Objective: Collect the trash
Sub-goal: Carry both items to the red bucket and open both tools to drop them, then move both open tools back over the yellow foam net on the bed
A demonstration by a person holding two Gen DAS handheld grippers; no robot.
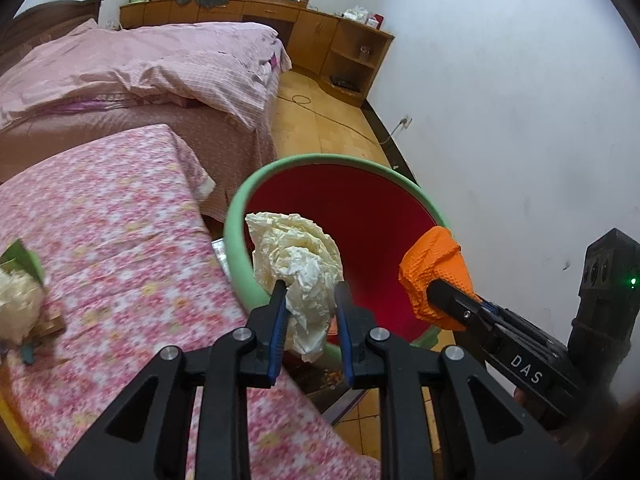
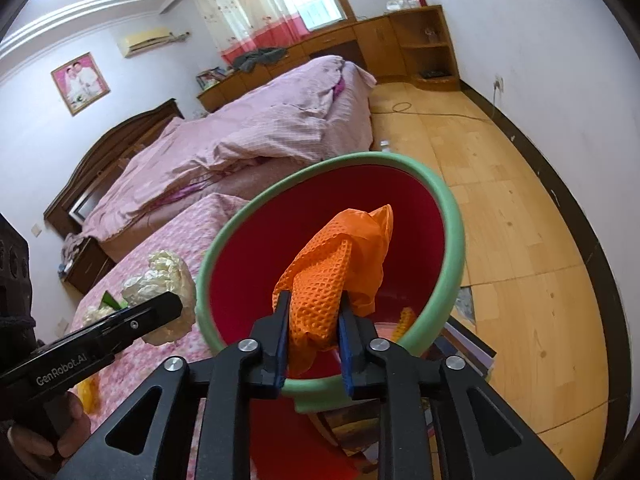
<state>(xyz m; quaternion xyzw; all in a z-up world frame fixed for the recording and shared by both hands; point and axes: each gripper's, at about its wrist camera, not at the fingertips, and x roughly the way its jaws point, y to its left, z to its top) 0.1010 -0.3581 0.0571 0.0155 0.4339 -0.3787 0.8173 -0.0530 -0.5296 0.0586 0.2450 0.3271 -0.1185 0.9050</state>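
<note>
my left gripper (image 1: 310,294) pinches crumpled paper (image 1: 298,264) at bin (image 1: 236,216) rim | my right gripper (image 2: 314,308) clamps orange glove (image 2: 340,264) over bin mouth | bin bottom mostly hidden; yellow scrap (image 2: 406,320) there unidentifiable

A bed (image 2: 248,136) with a rumpled pink quilt (image 1: 132,68) is filling the room's middle. Wooden cabinets (image 1: 340,44) are lining the far wall, a dark garment (image 2: 260,58) lying on them. A framed portrait (image 2: 80,82) is hanging above the headboard (image 2: 116,152).
</note>
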